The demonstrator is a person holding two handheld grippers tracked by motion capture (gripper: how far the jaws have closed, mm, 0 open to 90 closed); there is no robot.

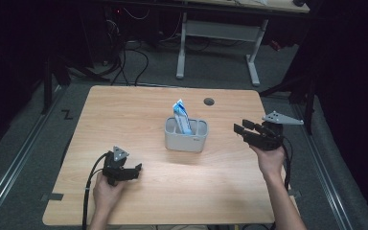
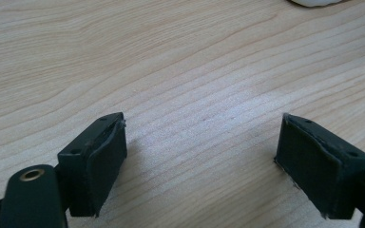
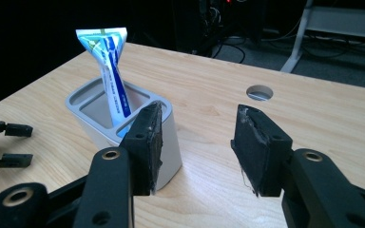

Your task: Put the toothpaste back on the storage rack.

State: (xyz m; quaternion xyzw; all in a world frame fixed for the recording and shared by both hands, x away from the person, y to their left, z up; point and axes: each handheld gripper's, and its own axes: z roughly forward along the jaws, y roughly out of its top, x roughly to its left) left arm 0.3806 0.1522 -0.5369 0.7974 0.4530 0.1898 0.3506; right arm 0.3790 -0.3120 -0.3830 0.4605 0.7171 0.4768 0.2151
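A grey holder (image 1: 187,136) (image 3: 168,142) with several compartments stands at the middle of the wooden table. A blue and white toothpaste tube (image 1: 182,116) (image 3: 109,71) stands upright in it, crimped end up. My right gripper (image 1: 242,131) (image 3: 197,142) hovers to the right of the holder, jaws open and empty, pointing toward it. My left gripper (image 1: 138,168) (image 2: 199,156) sits low over the table at the front left, open, with bare wood between its pads.
A round cable hole (image 1: 209,101) (image 3: 260,92) lies in the table behind the holder. A desk frame (image 1: 218,33) and cables stand on the floor beyond the far edge. The left gripper (image 3: 4,142) appears at the left of the right gripper view.
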